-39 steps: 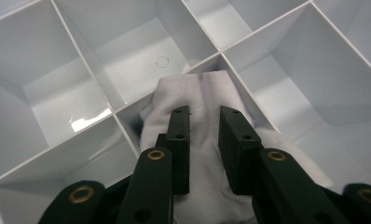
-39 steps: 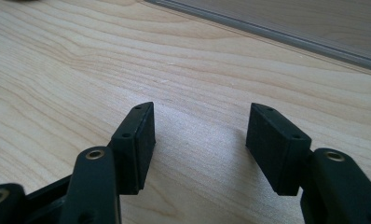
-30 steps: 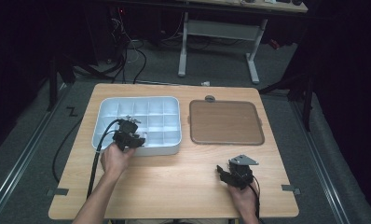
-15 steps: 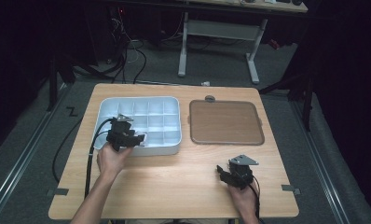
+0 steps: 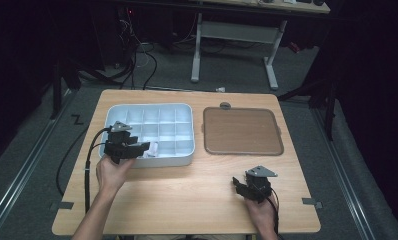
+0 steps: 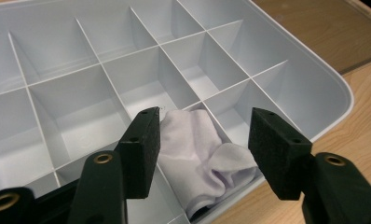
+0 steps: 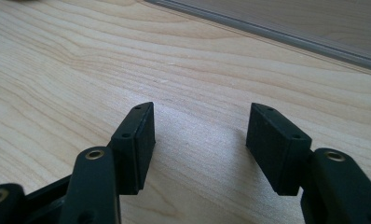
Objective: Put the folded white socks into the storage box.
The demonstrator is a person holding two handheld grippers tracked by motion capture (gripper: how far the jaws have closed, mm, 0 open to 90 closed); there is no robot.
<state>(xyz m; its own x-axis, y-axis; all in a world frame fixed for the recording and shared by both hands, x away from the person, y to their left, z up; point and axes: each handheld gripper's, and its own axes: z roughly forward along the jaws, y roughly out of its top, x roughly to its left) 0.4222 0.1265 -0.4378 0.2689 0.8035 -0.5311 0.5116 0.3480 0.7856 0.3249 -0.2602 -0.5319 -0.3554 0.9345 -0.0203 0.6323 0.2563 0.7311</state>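
The left gripper (image 6: 203, 140) hangs wide open right over the white sock (image 6: 200, 154) bunched in a near-edge cell of the divided tray (image 5: 187, 111), probably lying lengthwise away from it, while the right gripper (image 5: 244, 187) idles open, well apart.

A lab-like recording space: wooden table (image 5: 187, 200) on dark carpet, floor rails (image 5: 24, 165), loose cables (image 5: 137, 60), metal-legged bench (image 5: 234, 35) behind.

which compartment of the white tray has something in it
The one in the near row of the compartment tray, directly ahead of the open left gripper: it holds a crumpled white cloth. The other visible compartments are bare.
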